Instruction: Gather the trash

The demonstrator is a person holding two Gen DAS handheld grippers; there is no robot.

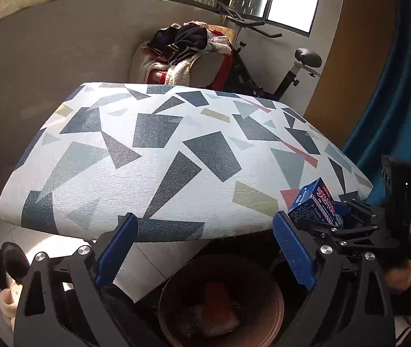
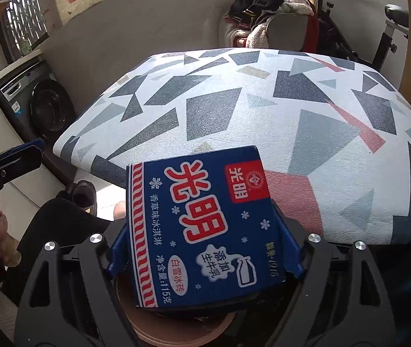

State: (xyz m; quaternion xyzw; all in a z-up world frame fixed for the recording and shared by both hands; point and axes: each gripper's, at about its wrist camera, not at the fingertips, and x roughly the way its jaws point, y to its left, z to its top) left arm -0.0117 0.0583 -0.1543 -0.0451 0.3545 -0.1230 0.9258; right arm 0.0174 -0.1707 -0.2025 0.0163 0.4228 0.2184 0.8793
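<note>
Above the round brown bin, the left gripper gaped empty. The right gripper clamped the blue cardboard ice-cream box; released early, it would probably miss.

I count one blue ice-cream carton, one round brown bin with several scraps inside, one patterned table, two grippers, left and right, one exercise bike, one chair heaped with clothes, one washing machine
</note>
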